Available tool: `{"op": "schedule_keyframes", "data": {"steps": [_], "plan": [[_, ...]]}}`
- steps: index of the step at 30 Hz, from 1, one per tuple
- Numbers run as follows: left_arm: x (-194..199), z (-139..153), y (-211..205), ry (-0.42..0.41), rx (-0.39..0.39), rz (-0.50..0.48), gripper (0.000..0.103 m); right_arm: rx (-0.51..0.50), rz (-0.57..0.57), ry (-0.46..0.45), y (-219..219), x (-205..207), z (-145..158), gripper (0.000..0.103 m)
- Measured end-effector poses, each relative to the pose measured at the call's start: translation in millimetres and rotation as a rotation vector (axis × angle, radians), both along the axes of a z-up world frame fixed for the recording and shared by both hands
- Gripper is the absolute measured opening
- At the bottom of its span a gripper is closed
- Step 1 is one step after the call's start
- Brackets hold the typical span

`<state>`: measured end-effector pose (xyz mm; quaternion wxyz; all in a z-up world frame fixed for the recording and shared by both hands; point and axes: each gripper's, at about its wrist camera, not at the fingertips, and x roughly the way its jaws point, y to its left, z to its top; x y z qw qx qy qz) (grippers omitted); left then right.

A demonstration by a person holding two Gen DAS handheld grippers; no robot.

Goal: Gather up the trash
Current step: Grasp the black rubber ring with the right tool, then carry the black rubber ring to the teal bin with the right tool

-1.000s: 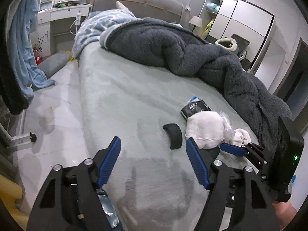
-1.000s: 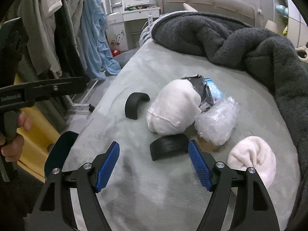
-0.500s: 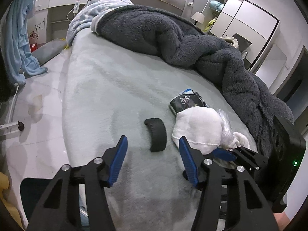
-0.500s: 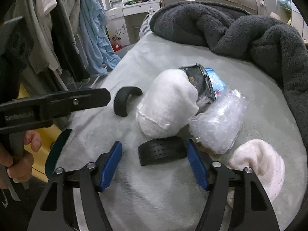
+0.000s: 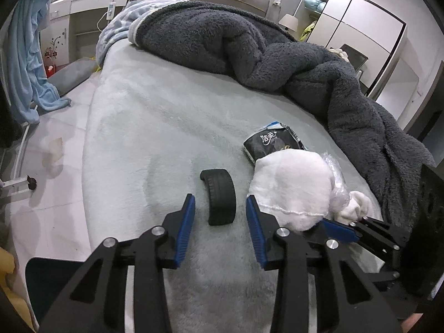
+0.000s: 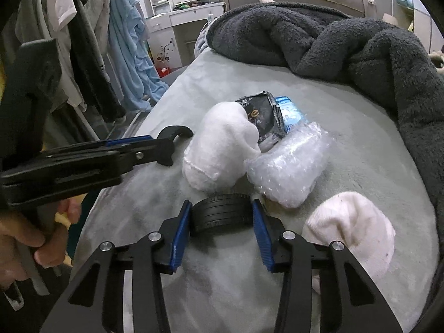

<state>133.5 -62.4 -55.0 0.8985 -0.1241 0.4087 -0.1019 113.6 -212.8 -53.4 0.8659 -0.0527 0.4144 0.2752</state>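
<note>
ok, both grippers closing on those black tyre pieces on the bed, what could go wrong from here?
1. Right gripper: its fingers are closing on the near tyre piece, which lies against the white cloth bundle; cloth could get pinched in.
2. Left gripper: the curved tyre piece sits loose between closing fingers and may tip on the soft bedcover.

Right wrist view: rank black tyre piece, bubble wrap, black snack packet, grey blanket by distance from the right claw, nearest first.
1. Black tyre piece: between the closing pads of the right claw.
2. Bubble wrap: just beyond, right.
3. Black snack packet: behind the wrap, centre.
4. Grey blanket: far end of the bed.
</note>
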Motion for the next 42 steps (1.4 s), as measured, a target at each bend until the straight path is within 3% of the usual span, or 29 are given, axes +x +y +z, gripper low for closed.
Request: {"op": "schedule_keyframes", "data": {"steps": [6,8,10,20,27,33,42], "plan": [[4.7,-4.8,-6.2,0.000,0.028,0.018,0.033,0.028,0.008,0.005,-11.1,-5.4,8.0,0.043],[6.0,-7.1,-7.5,0.006,0.038,0.026,0.024,0.037,0.010,0.003,-15.9,-8.0,10.9,0.043],[6.4,-8.4,-9.3,0.008,0.050,0.025,0.022,0.043,0.007,0.006,-19.2,-9.9,12.4,0.043],[-2.8,4.0,-6.1,-0.022,0.076,-0.034,0.022,0.073,0.005,0.020,-20.3,-9.7,22.1,0.043],[-13.2,17.8,13.2,-0.041,0.070,-0.070,0.022,0.099,0.035,0.015,1.3,-13.6,36.2,0.043],[-22.9,22.1,31.2,-0.030,0.019,-0.114,0.022,0.126,0.048,0.007,19.1,-10.2,45.1,0.043],[-37.5,26.3,63.2,-0.021,0.050,-0.152,0.022,0.155,0.074,0.014,48.9,-4.8,48.9,0.043]]}}
